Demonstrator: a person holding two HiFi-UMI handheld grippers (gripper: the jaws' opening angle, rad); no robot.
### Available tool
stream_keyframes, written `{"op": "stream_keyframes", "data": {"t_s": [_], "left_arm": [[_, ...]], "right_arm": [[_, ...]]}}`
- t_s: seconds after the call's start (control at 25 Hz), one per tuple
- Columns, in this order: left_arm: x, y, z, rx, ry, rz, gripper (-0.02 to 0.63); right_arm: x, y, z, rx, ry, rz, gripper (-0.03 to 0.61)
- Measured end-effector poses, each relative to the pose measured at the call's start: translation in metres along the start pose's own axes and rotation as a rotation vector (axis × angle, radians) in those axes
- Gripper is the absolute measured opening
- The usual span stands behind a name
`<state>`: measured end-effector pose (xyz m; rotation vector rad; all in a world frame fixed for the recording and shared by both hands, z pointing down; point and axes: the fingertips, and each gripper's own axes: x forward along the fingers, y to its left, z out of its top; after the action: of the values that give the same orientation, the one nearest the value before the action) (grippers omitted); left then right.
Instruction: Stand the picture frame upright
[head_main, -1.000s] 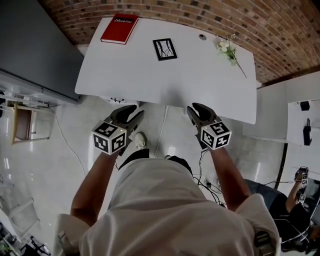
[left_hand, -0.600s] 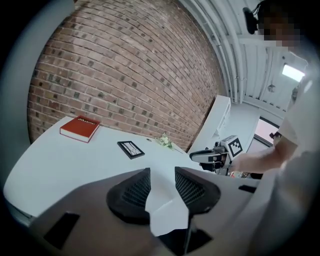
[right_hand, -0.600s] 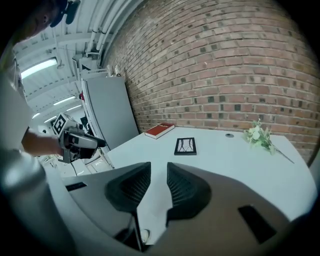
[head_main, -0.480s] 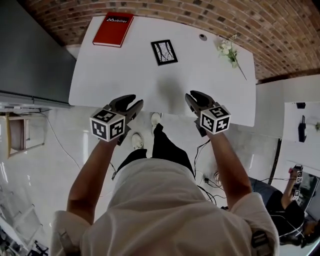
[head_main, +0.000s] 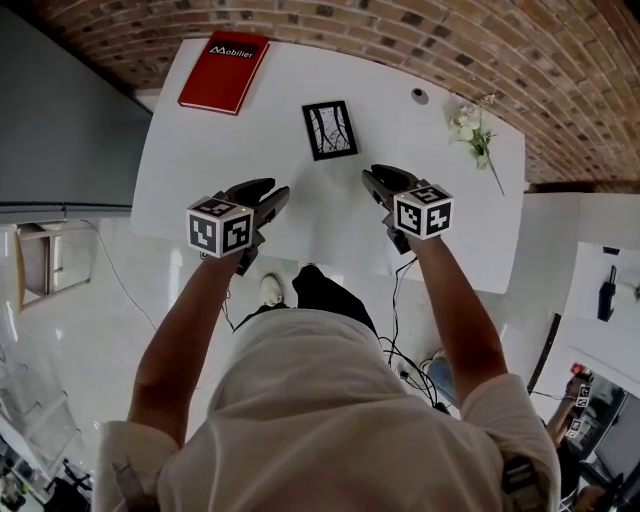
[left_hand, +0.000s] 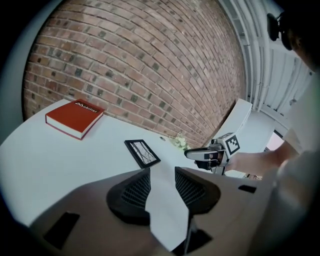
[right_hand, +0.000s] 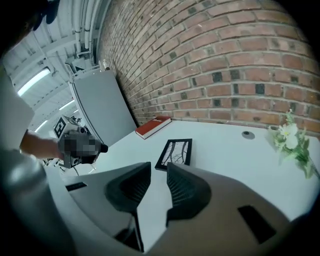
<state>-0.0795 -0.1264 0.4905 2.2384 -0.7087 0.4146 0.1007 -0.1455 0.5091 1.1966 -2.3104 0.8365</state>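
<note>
Black rectangular picture frame (head_main: 330, 130) lies flat, face up, on white tabletop (head_main: 200, 150), long axis pointing away from you toward brick wall (head_main: 400, 40). Your left tool (head_main: 270, 192) and right tool (head_main: 378, 177) sit short of it, jaws apart, empty.

Illumination bright, even and diffuse in all 3 views. White bench (head_main: 480, 220) close to overexposure; 1 faint soft shadow lies on it near its front edge. Floor (head_main: 90, 330) glossy, with pale reflections. Strip light (right_hand: 37, 80) overhead, blown out. Both gripper views: heavy fisheye bending, black corners; left claw (left_hand: 161, 175) and right claw (right_hand: 159, 170) soft-focused. Head view sharp, edges curved.
</note>
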Motion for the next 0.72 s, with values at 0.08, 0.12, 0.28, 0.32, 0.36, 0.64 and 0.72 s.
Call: {"op": "stream_keyframes", "data": {"t_s": [0.08,0.12,0.28,0.32,0.36,0.64,0.72], "left_arm": [[0.018,0.008,0.006,-0.025,0.008,0.006,0.150],[0.027,0.012,0.009,-0.034,0.012,0.009,0.150],[0.060,0.027,0.020,-0.066,0.033,0.015,0.150],[0.067,0.031,0.022,-0.075,0.039,0.018,0.150],[0.074,0.035,0.023,-0.083,0.044,0.022,0.150],[0.113,0.058,0.028,-0.120,0.085,0.055,0.149],[0.121,0.064,0.029,-0.132,0.093,0.059,0.149]], "right_arm": [[0.013,-0.015,0.006,-0.001,0.019,0.017,0.104],[0.020,-0.023,0.009,-0.001,0.028,0.026,0.104],[0.047,-0.048,0.016,0.009,0.061,0.061,0.104],[0.054,-0.053,0.017,0.007,0.070,0.070,0.104],[0.060,-0.057,0.019,0.004,0.080,0.079,0.104],[0.101,-0.082,0.026,0.021,0.133,0.128,0.104],[0.110,-0.087,0.025,0.041,0.147,0.143,0.104]]}}
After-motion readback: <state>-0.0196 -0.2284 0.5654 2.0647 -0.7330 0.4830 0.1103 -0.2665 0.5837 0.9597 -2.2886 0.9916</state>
